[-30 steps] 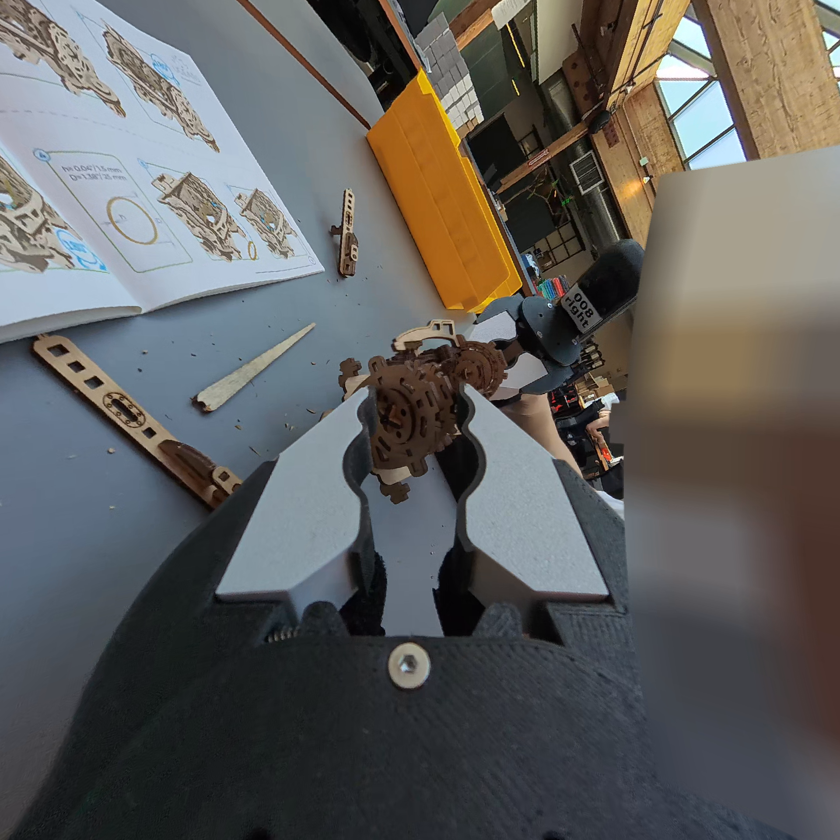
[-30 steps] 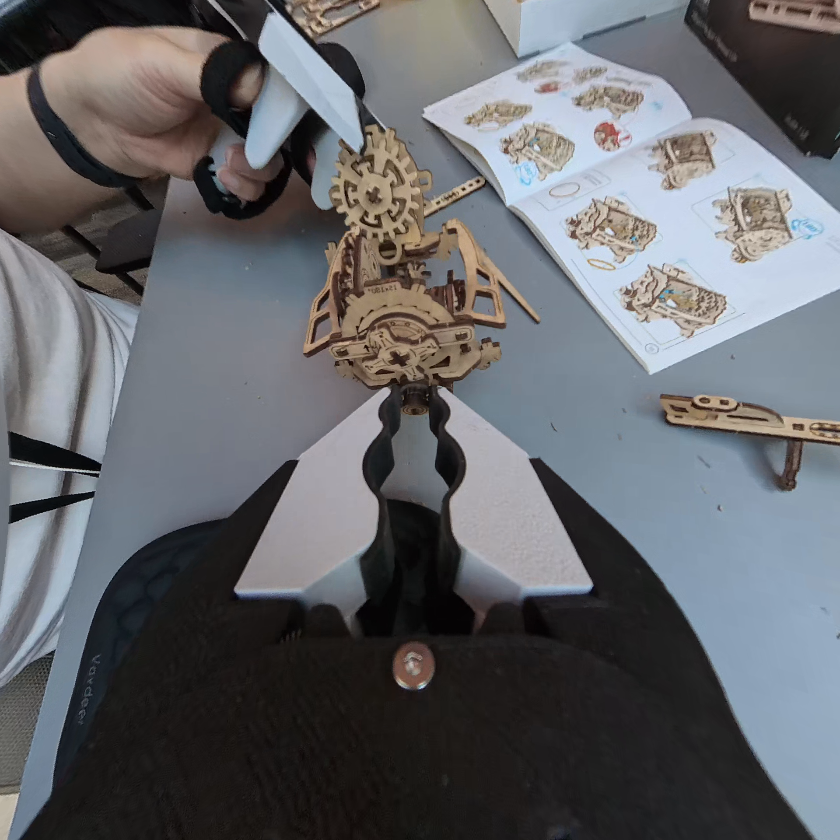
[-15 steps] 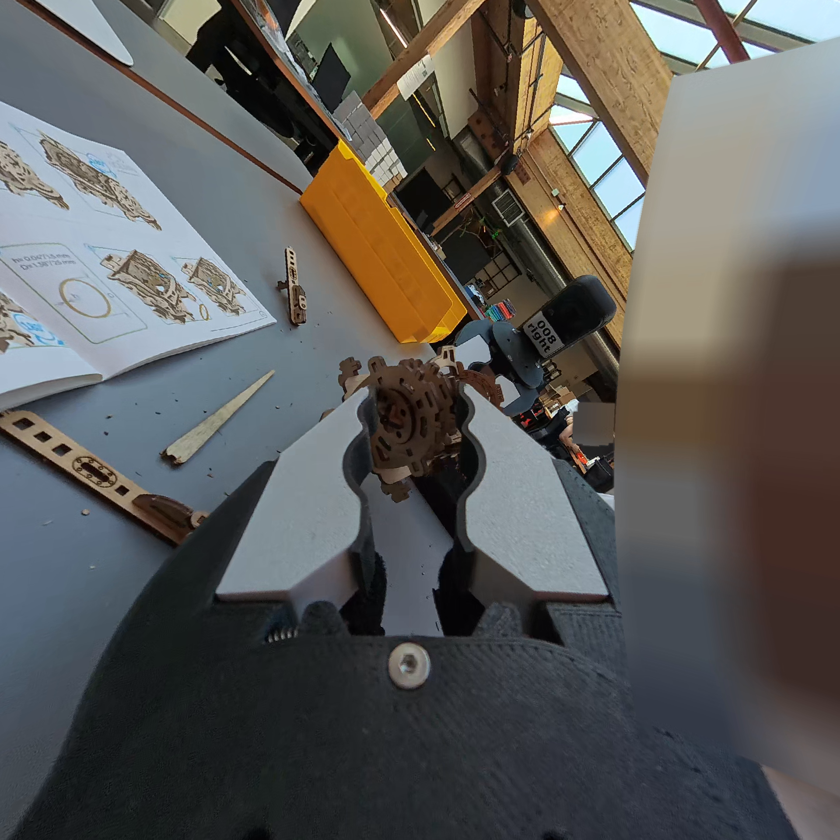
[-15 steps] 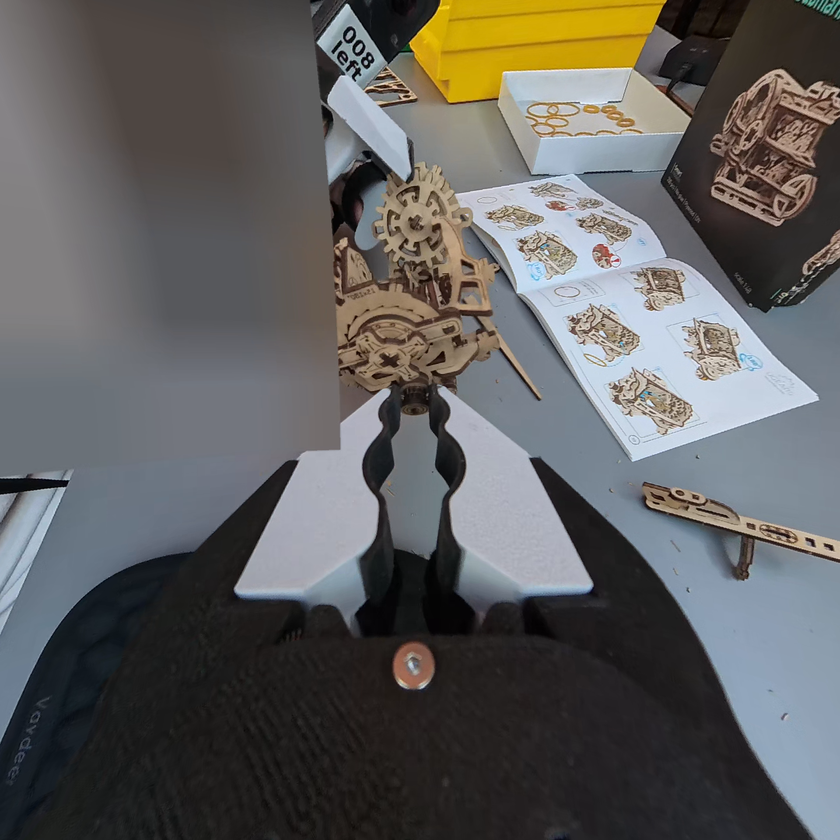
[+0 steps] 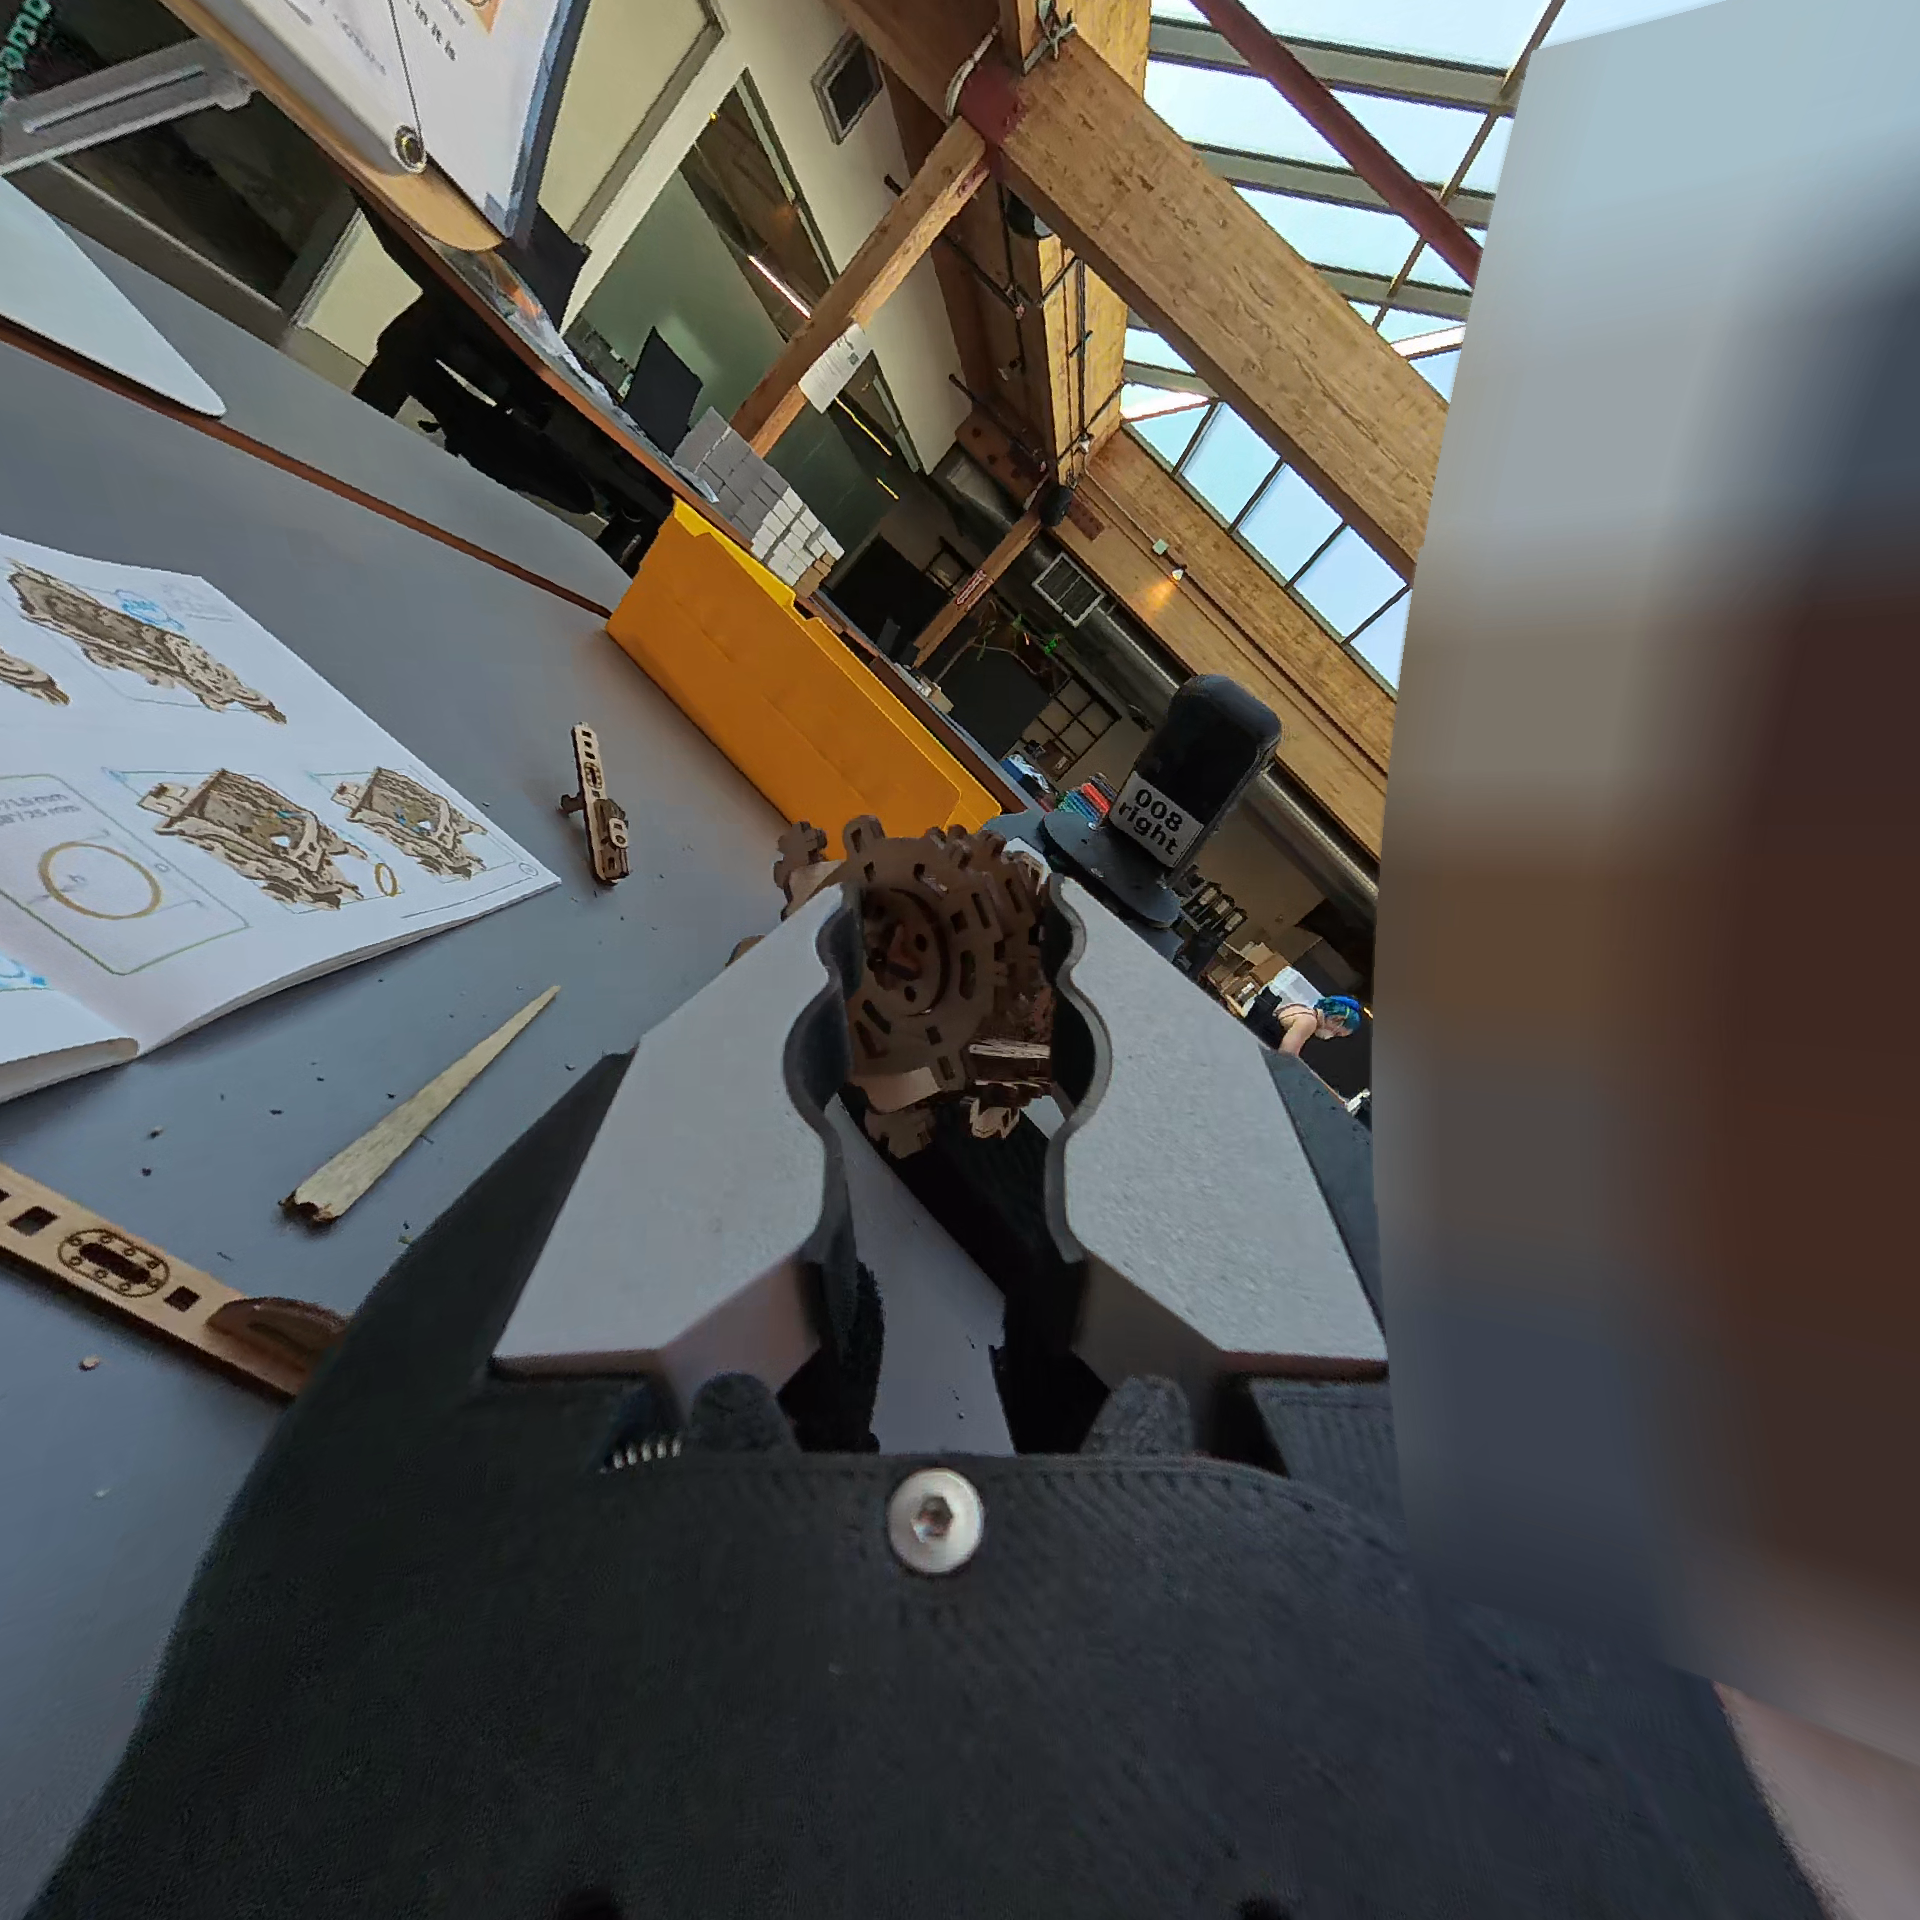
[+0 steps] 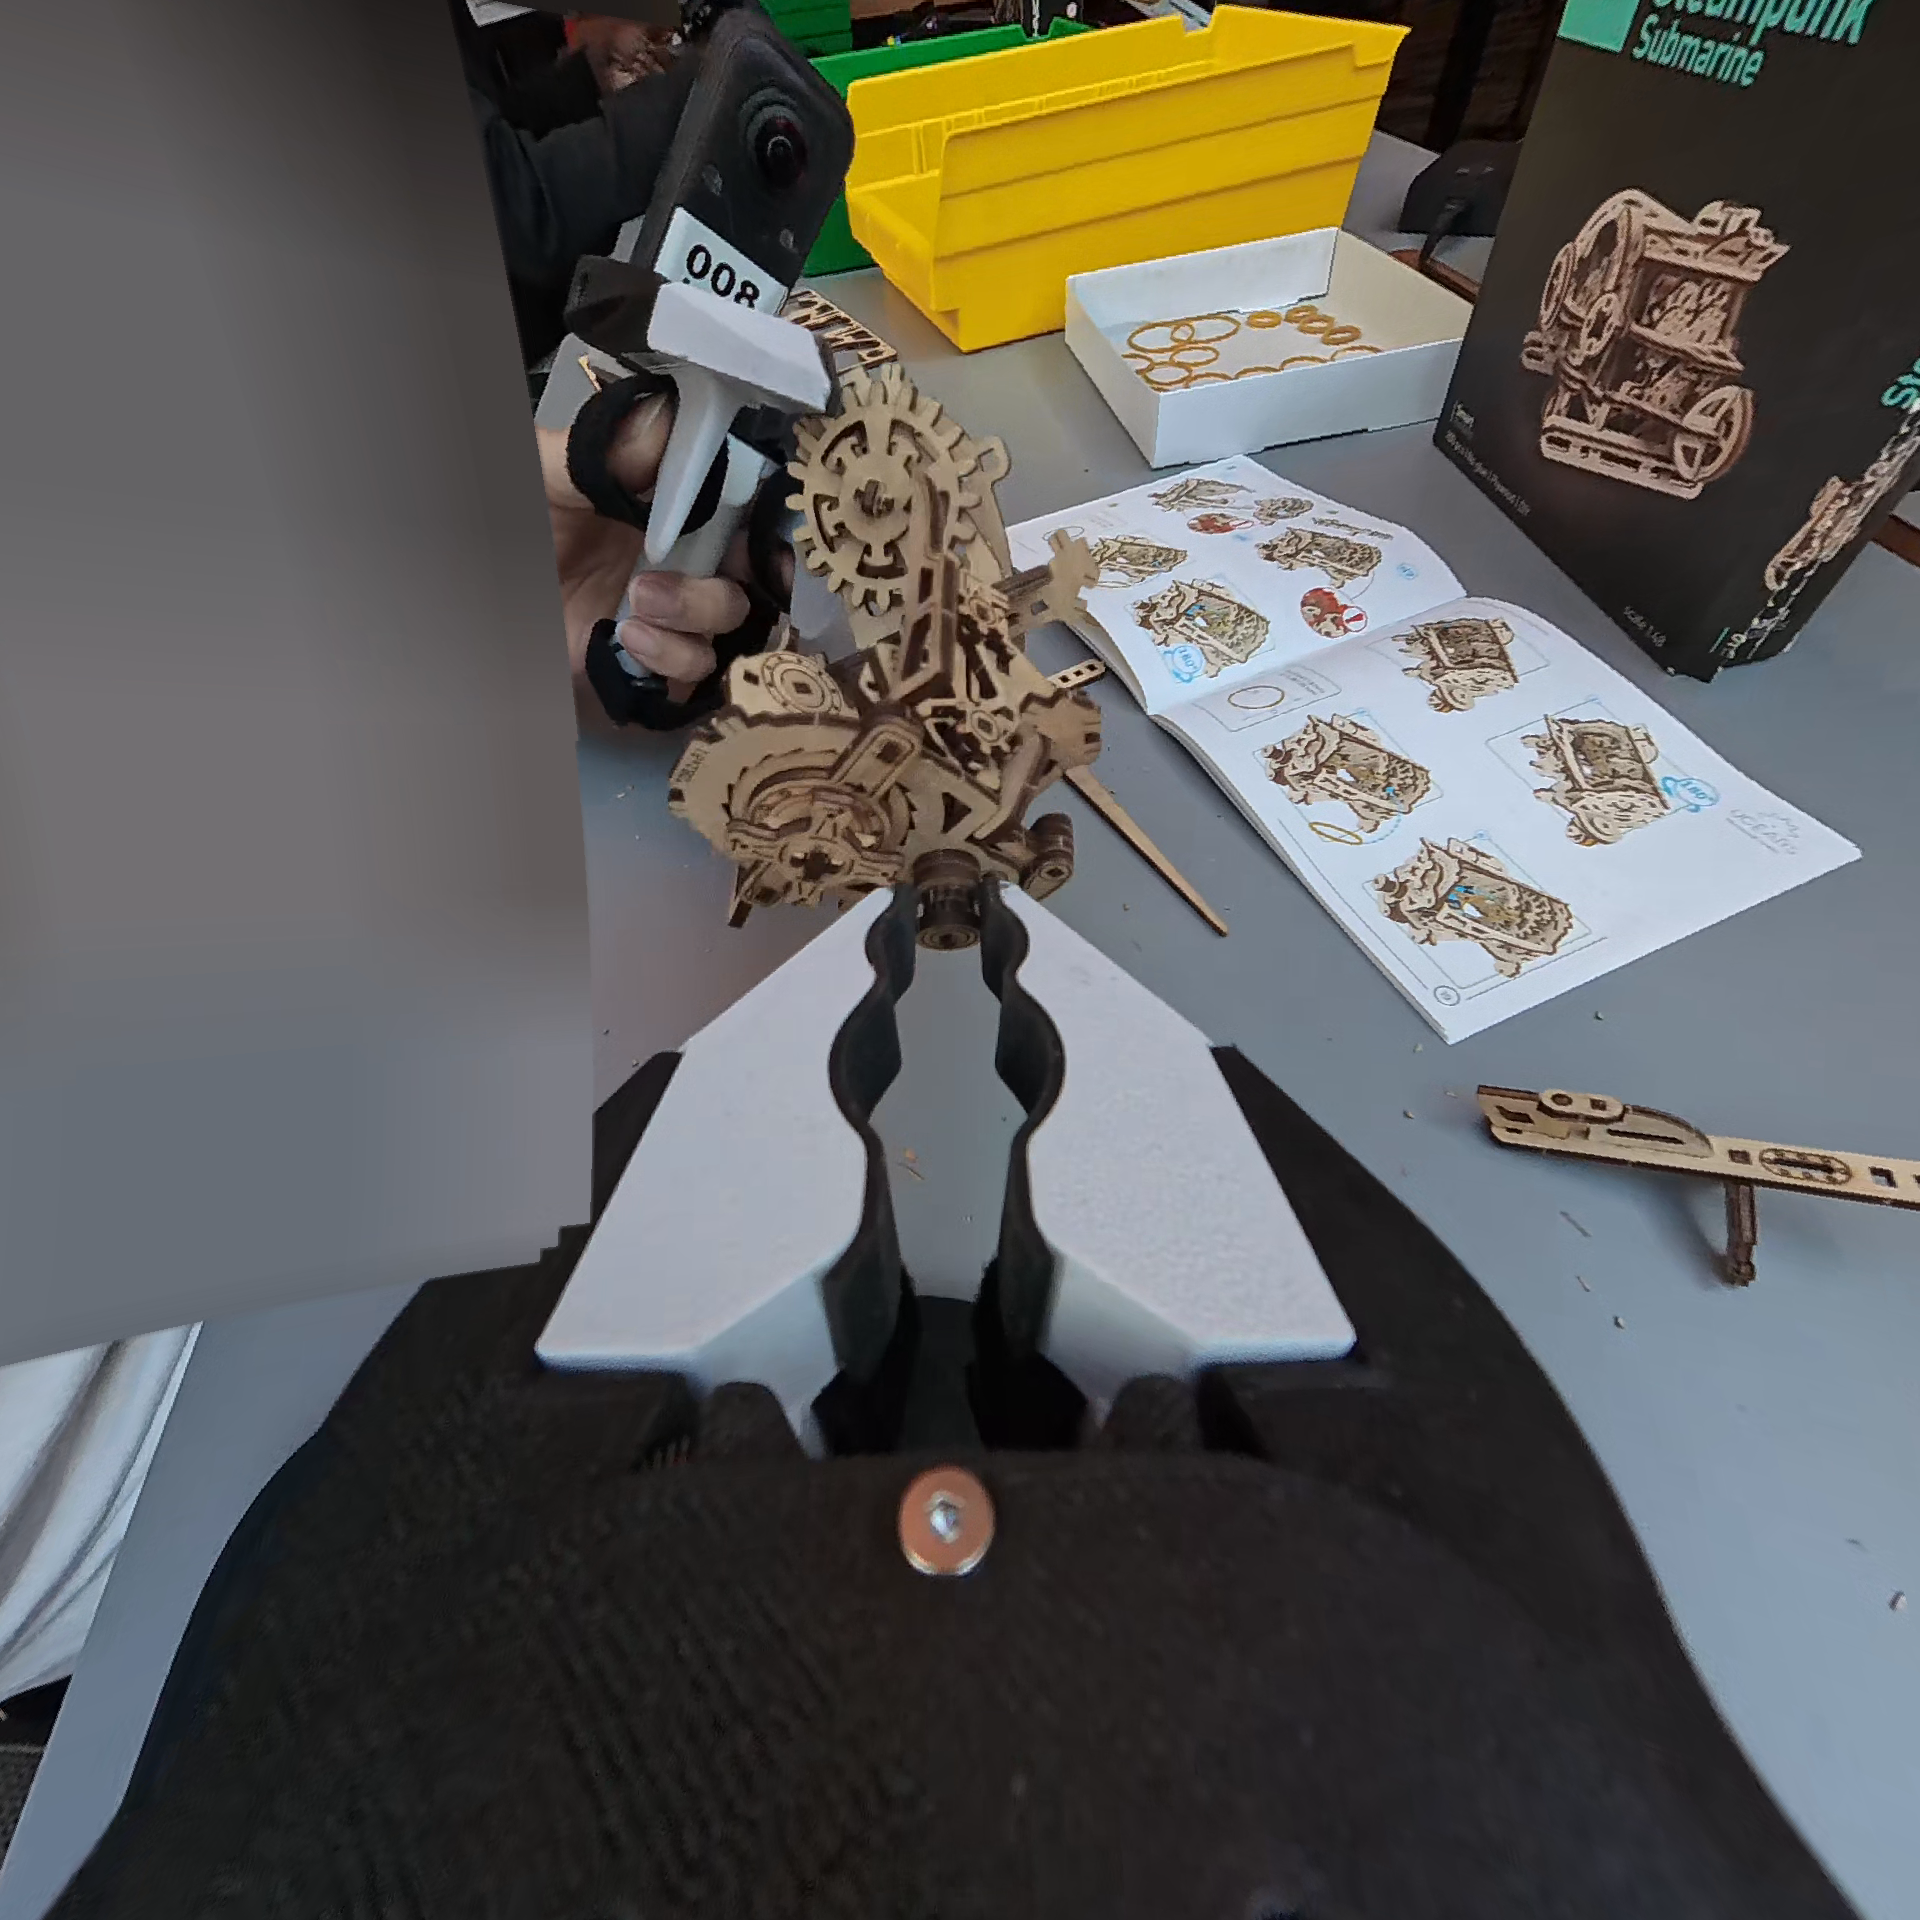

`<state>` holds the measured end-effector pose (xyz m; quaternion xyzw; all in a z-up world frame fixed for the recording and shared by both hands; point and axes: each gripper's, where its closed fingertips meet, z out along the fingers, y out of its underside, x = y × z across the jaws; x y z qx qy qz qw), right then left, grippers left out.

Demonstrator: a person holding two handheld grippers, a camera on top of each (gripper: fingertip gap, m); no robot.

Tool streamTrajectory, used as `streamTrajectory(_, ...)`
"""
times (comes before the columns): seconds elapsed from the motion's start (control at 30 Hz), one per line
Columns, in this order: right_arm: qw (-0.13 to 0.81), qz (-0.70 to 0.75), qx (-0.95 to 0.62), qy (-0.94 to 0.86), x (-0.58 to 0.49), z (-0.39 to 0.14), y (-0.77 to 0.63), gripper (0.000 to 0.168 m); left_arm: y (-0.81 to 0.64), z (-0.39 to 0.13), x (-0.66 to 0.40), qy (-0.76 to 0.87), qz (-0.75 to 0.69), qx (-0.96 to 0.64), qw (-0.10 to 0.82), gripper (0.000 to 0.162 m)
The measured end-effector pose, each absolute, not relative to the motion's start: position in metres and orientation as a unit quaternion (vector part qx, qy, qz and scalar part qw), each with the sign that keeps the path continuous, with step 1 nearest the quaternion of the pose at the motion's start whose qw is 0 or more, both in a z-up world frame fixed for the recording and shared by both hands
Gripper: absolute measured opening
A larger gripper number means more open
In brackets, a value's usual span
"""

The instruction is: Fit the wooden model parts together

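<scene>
The wooden model (image 6: 894, 748), a light-brown assembly of gears and frames, is held in the air above the grey table (image 6: 1351, 1351). My right gripper (image 6: 945, 914) is shut on a small round hub at the model's lower end. My left gripper (image 5: 940, 935) is shut on the model's top gear wheel (image 5: 925, 977). In the right wrist view the left gripper (image 6: 727, 416) shows beside that gear wheel (image 6: 873, 499), held by a person's hand. In the left wrist view the right gripper (image 5: 1143, 842) shows just beyond the model. The model leans to the left.
An open instruction booklet (image 6: 1455, 748) lies right of the model. Behind it are a yellow bin (image 6: 1091, 156), a white tray of rubber rings (image 6: 1247, 405) and a black product box (image 6: 1704, 312). A loose wooden strip (image 6: 1704, 1153), a pointed wooden stick (image 5: 416, 1112) and a small wooden part (image 5: 597, 805) lie on the table. There is about 10 centimeters between the tips of the two grippers.
Both grippers have lifted the model higher off the table and tilted it to the left. Both keep the same hold on it.
</scene>
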<state>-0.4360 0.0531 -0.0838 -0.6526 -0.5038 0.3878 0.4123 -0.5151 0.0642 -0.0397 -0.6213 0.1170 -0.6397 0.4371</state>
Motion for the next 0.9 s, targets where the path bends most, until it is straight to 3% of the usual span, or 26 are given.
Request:
streamTrajectory(0.03, 0.411, 0.39, -0.654, -0.501, -0.436, -0.084, 0.053, 0.011, 0.065, -0.04, -0.515, 0.114, -0.639, -0.622, 0.438, 0.032)
streamTrajectory(0.5, 0.317, 0.529, -0.664, -0.422, -0.441, -0.081, 0.044, 0.011, 0.061, -0.028, -0.516, 0.118, -0.656, -0.588, 0.459, 0.032)
streamTrajectory(0.9, 0.27, 0.535, -0.703, -0.383, -0.444, -0.095, 0.049, 0.011, 0.068, -0.038, -0.513, 0.109, -0.635, -0.614, 0.456, 0.032)
